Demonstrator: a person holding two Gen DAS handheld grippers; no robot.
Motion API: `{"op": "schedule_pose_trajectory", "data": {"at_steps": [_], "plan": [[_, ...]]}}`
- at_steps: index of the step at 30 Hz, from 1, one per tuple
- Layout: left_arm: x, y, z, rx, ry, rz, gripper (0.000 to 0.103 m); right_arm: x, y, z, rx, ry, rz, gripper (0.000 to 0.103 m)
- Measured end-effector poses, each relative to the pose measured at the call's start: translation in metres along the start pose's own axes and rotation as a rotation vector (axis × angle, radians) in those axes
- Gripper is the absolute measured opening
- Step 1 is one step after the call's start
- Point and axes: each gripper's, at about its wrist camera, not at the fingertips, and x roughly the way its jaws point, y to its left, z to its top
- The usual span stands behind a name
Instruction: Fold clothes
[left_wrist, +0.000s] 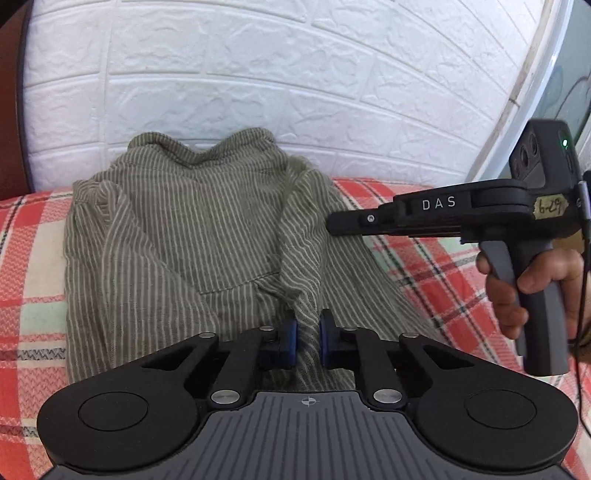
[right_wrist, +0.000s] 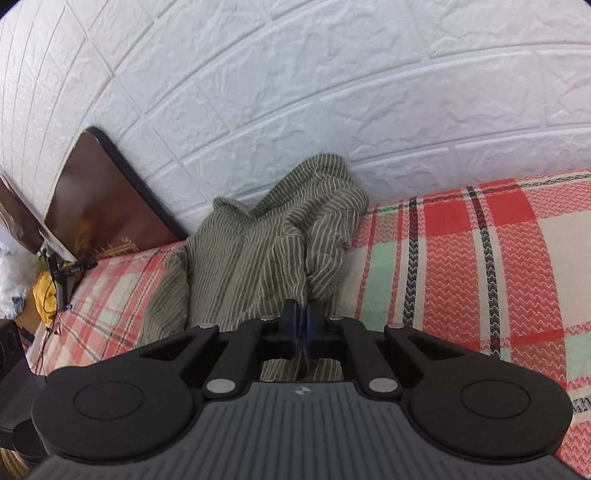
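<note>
A: Start with the big things. What frames it all?

B: A white brick-pattern wall (left_wrist: 258, 74) at the back, and against its foot a bed under a red, cream and mint plaid blanket (right_wrist: 480, 258). Everything else I'll place from that blanket. Its edges run out of both pictures.

A: And the garment?

B: An olive striped shirt (left_wrist: 184, 229) lies rumpled on the blanket, its collar end bunched up against the wall. The near hem is hidden under the tools, so its full outline cannot be made out.

A: Left of the blanket?

B: A dark brown board (right_wrist: 99, 199) leans at the wall, cut off by the picture's rim. Below it is a blurred clutter with something yellow; I can't tell what.

A: The tongs?

B: The left gripper (left_wrist: 307, 339) has its blue pads pinched on a raised fold of the shirt. The right gripper (right_wrist: 303, 328) is clamped too, with striped cloth running between its pads. From the left camera its tips vanish against the shirt's right edge.

A: The person?

B: Only a hand (left_wrist: 517, 291) around the right tool's grey handle, over the blanket's right side, partly cut off.
</note>
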Motion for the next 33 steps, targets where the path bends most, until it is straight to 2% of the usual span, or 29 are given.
{"op": "schedule_pose_trajectory", "data": {"at_steps": [4,6,9,12,15,18,22,24,26,29,33], "plan": [[0.012,-0.001,-0.004,0.029,0.013,0.033,0.015,0.008,-0.011,-0.002,0.033,0.007,-0.051,0.006],[0.013,-0.006,-0.005,0.051,0.001,0.042,0.036,0.007,-0.012,-0.003,0.036,-0.003,-0.047,0.01],[-0.003,-0.015,-0.003,0.06,-0.007,0.042,0.056,-0.019,-0.003,0.0,0.049,-0.051,-0.047,0.035],[-0.044,-0.024,-0.009,0.038,-0.093,0.057,0.066,-0.064,0.012,-0.013,0.012,-0.086,0.007,0.036],[-0.084,-0.033,-0.026,0.005,-0.112,0.074,0.068,-0.115,0.027,-0.051,-0.006,-0.081,0.091,0.046],[-0.116,-0.049,-0.057,0.035,-0.083,0.093,0.068,-0.157,0.038,-0.099,0.011,-0.043,0.155,0.047],[-0.154,-0.074,-0.112,0.036,-0.037,0.032,0.08,-0.198,0.05,-0.16,0.052,0.012,0.201,0.048],[-0.168,-0.08,-0.139,-0.011,-0.029,0.009,0.081,-0.214,0.055,-0.185,0.069,0.029,0.212,0.048],[-0.176,-0.081,-0.162,-0.1,-0.022,-0.025,0.081,-0.225,0.058,-0.206,0.091,0.039,0.219,0.048],[-0.184,-0.084,-0.188,-0.202,-0.009,-0.091,0.081,-0.239,0.06,-0.23,0.118,0.039,0.216,0.048],[-0.19,-0.093,-0.201,-0.213,-0.021,-0.089,0.081,-0.251,0.061,-0.253,0.154,0.038,0.214,0.048]]}}
